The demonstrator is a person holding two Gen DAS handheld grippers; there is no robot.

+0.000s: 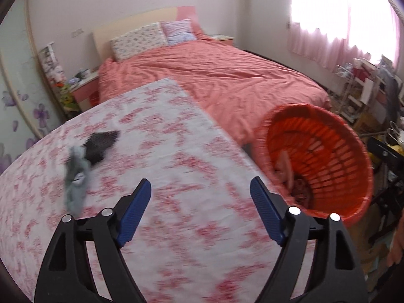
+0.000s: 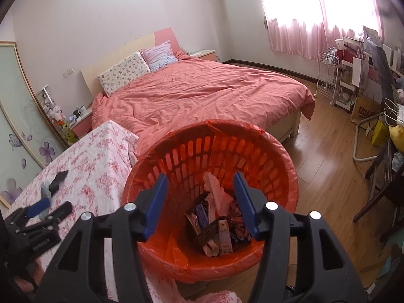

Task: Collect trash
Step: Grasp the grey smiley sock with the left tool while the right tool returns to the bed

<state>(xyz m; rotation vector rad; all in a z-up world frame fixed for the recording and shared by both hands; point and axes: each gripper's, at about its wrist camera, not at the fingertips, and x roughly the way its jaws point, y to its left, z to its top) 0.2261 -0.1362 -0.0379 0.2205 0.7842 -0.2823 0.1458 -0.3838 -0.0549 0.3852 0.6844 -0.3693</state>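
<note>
Orange basket [image 2: 277,151] is holding collected wrappers beneath the empty, parted right gripper [image 2: 200,202], while the wide-open, empty left gripper [image 1: 200,207] is risking snagging the tablecloth [image 1: 176,151] near the grey and black wrappers [image 1: 85,161] by the table's left edge.

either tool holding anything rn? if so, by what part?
No. The left tool is open over the table, wrappers lying untouched ahead. The right tool is open above the basket, nothing between its pads.

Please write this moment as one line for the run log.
left gripper: open, empty, above table | right gripper: open, empty, above orange basket | on table: grey wrapper, black wrapper
</note>
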